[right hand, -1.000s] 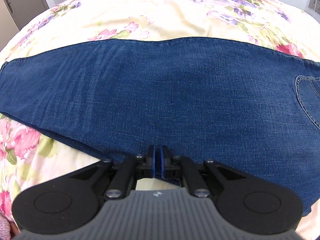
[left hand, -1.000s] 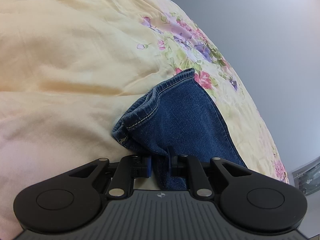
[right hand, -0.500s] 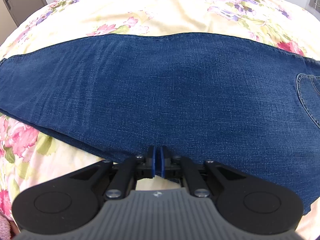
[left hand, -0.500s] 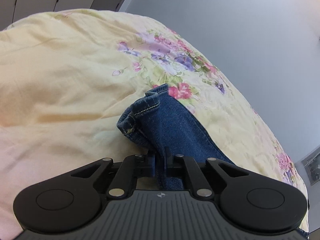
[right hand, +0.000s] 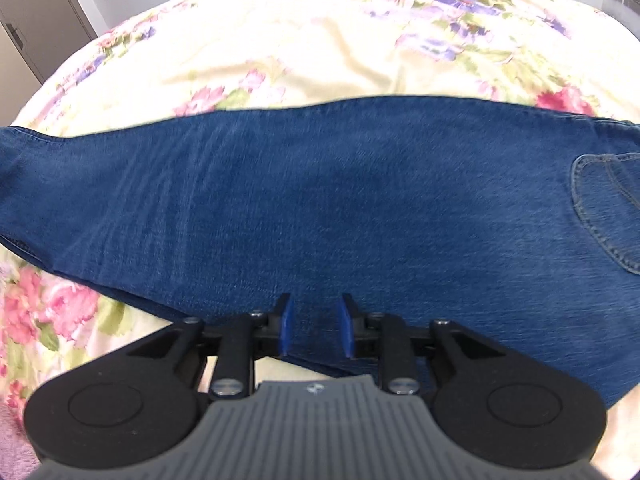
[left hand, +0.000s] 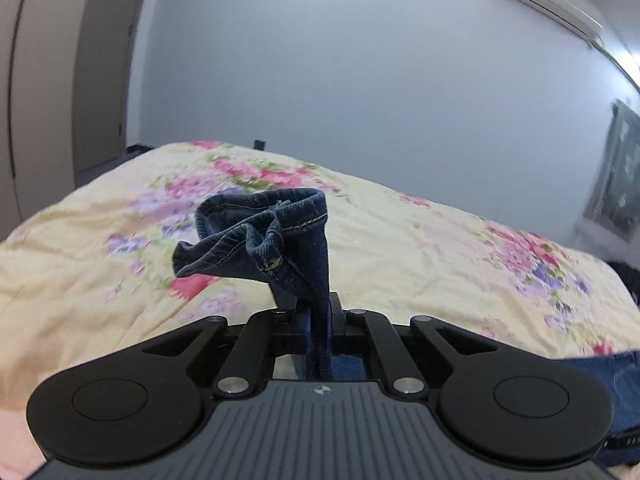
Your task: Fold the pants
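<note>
Pants (left hand: 280, 236) hem pinched in left gripper (left hand: 318, 320), raised above bedspread (left hand: 440, 240).

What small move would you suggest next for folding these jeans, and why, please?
Probably carry the left gripper, shut on the leg hem above the bed, over toward the pocket end. The right gripper is opening above the flat jeans with its pads off the cloth, so only the left can make the fold.
</note>
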